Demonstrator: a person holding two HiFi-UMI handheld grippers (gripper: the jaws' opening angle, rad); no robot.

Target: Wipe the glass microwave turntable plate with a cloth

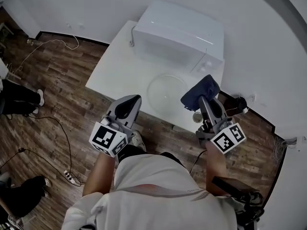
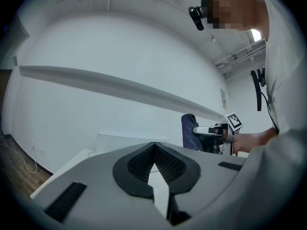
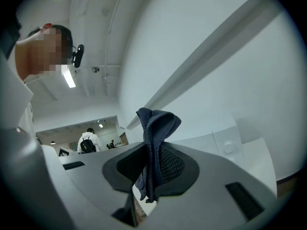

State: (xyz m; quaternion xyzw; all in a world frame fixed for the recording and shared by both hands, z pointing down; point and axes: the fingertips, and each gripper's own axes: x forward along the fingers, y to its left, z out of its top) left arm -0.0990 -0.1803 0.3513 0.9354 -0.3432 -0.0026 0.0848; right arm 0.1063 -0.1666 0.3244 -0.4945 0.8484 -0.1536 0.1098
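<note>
right tongs [image 1: 205, 101] clenched on bunched cloth [image 3: 156, 138], held up beside plate for wiping | left tongs [image 2: 153, 150] closed, empty, held clear | glass plate [image 1: 167, 92] laid flat on bench [image 1: 120, 66] before microwave [image 1: 177, 35], not yet wiped

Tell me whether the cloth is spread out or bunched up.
Bunched up. The cloth stands in upright folds, pinched between the right gripper's jaws, with a loose end hanging below them.
</note>
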